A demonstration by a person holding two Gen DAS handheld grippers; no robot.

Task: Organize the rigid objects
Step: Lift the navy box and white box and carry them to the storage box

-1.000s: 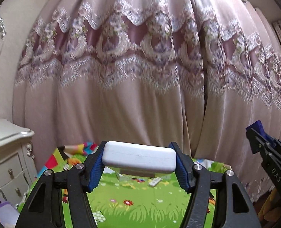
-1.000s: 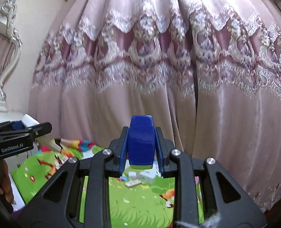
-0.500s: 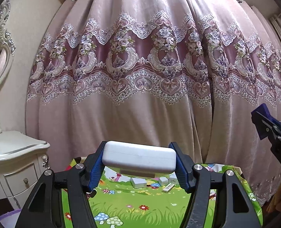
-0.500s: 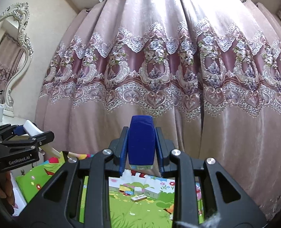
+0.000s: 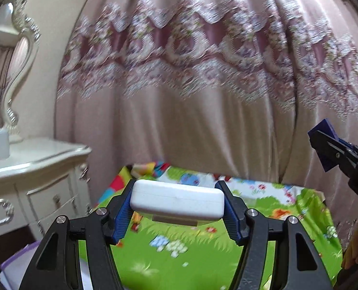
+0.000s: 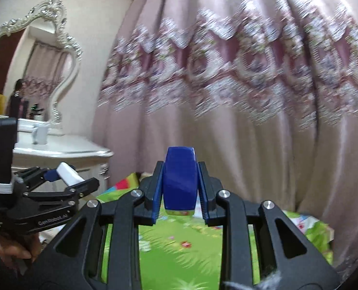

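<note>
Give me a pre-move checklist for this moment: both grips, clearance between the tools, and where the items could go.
1. Left gripper clamped on white block: ok.
2. Right gripper clamped on blue block: ok.
3. Both blocks clear of the play mat: ok.
4. Grippers apart from each other: ok.
5. Drop spot or container: cannot tell.
6. Picture sharpness: not ok, curtain blurred.
</note>
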